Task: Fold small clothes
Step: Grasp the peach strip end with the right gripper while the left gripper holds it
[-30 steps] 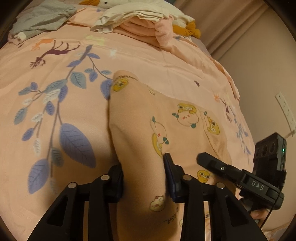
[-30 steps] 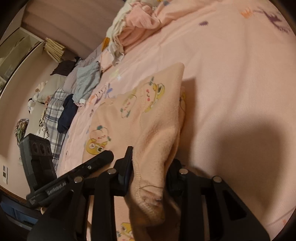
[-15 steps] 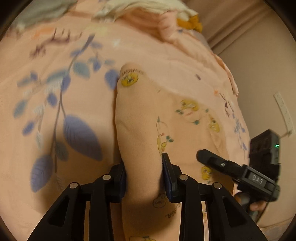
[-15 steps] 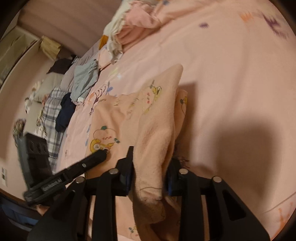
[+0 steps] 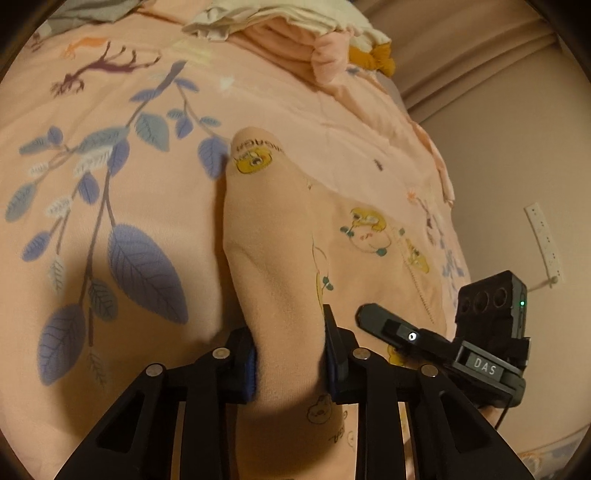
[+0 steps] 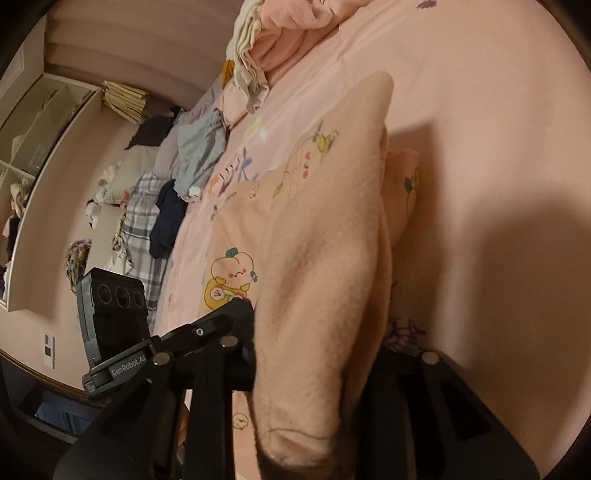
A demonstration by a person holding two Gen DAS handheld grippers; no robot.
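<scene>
A small peach fleece garment printed with yellow cartoon animals (image 5: 273,236) lies on a pink bedspread patterned with blue leaves (image 5: 122,206), and both grippers hold it. The left gripper (image 5: 290,363) has its two black fingers pinching a raised fold of the garment's left edge, the fabric bunched between the blue pads. In the right wrist view, the right gripper (image 6: 314,365) pinches the opposite edge, where a thick fuzzy fold (image 6: 325,258) stands up from the bedspread between its fingers. The rest of the garment lies flat on the bedspread between the two grippers. Beyond the garment, at the far end of the bedspread, sits a heap of cream and pink clothes (image 5: 295,33). A grey garment (image 6: 201,147) lies left of that heap.
</scene>
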